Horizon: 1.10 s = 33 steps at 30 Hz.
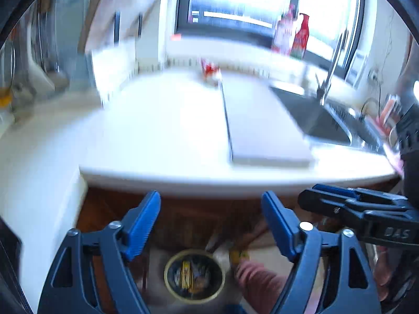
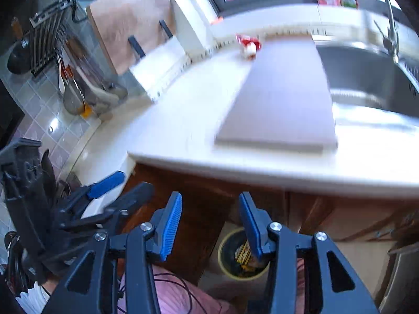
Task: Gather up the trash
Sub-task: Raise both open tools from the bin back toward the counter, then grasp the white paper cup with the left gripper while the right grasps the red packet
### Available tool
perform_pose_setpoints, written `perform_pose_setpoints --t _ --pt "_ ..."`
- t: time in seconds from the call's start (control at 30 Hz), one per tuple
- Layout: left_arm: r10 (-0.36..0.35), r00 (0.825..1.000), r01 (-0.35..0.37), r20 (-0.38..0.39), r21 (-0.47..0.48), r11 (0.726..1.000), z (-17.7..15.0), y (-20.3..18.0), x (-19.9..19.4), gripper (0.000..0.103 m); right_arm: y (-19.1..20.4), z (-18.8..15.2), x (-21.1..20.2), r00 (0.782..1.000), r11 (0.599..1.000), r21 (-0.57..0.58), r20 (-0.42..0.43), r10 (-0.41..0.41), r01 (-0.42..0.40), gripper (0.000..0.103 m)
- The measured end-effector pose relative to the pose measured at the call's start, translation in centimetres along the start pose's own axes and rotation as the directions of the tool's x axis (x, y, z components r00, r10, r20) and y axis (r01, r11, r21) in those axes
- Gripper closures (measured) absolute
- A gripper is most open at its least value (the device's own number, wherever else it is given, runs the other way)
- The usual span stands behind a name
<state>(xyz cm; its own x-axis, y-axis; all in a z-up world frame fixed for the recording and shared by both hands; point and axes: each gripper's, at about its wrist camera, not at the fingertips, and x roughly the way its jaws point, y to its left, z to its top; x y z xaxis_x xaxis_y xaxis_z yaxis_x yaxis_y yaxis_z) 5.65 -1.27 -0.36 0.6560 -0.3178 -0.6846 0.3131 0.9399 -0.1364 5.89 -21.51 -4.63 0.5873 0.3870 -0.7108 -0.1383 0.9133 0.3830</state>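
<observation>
A crumpled red and white wrapper (image 1: 210, 72) lies at the back of the white counter (image 1: 157, 130), by the far end of a grey cutting board (image 1: 262, 125). In the right wrist view the wrapper (image 2: 248, 44) sits at the board's (image 2: 282, 96) far left corner. Below the counter edge a round bin (image 1: 166, 274) stands on the floor with yellow wrappers inside. My left gripper (image 1: 209, 206) hangs above it, open and empty. My right gripper (image 2: 210, 212) is also open and empty, with the bin (image 2: 222, 251) behind its right finger. Both views are motion-blurred.
A steel sink (image 2: 366, 78) with a faucet (image 1: 330, 78) lies right of the board. Red bottles (image 1: 301, 36) stand on the window sill. A wooden board (image 2: 131, 26) and hanging utensils (image 2: 70, 89) fill the left wall. Brown cabinet doors (image 2: 204, 209) are under the counter. A pink-clad leg (image 1: 256, 277) is below.
</observation>
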Motion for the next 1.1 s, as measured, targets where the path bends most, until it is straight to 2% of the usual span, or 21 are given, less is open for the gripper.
perform_pose_setpoints --t 0.17,0.33,0.47,0.57,0.8,0.97,1.1 --pt "0.001 0.998 -0.004 0.069 0.041 0.999 6.6 -0.6 -0.7 0.018 -0.7 6.3 -1.2 1.0 1.0 -0.002 0.021 -0.012 0.012 0.057" --pt "0.009 0.997 -0.014 0.078 0.064 0.998 13.7 -1.2 0.9 0.015 -2.4 13.8 -1.1 0.999 1.0 0.014 0.035 -0.014 0.013 0.057" --pt "0.032 0.998 -0.035 0.057 0.054 0.998 19.0 -1.9 4.9 0.015 -5.1 19.5 0.7 0.998 0.998 0.053 0.044 -0.034 0.032 0.057" --pt "0.052 0.999 -0.052 0.014 0.057 0.997 22.2 -2.1 9.6 0.015 -7.1 23.3 2.1 0.997 0.997 0.057 0.049 -0.056 0.053 0.057" --pt "0.02 0.99 -0.013 -0.142 0.051 0.999 26.4 -1.7 21.7 0.015 -12.3 30.1 7.3 0.997 0.99 0.126 0.035 -0.075 0.07 0.057" --pt "0.003 0.976 0.0 -0.22 0.016 1.0 27.5 -0.8 29.3 0.015 -14.8 32.1 11.6 0.997 0.985 0.153 0.0 -0.08 0.079 0.057" --pt "-0.013 0.962 0.008 -0.274 -0.017 1.0 27.2 -0.2 33.3 0.015 -16.1 32.7 14.3 0.997 0.984 0.163 -0.023 -0.071 0.074 0.057"
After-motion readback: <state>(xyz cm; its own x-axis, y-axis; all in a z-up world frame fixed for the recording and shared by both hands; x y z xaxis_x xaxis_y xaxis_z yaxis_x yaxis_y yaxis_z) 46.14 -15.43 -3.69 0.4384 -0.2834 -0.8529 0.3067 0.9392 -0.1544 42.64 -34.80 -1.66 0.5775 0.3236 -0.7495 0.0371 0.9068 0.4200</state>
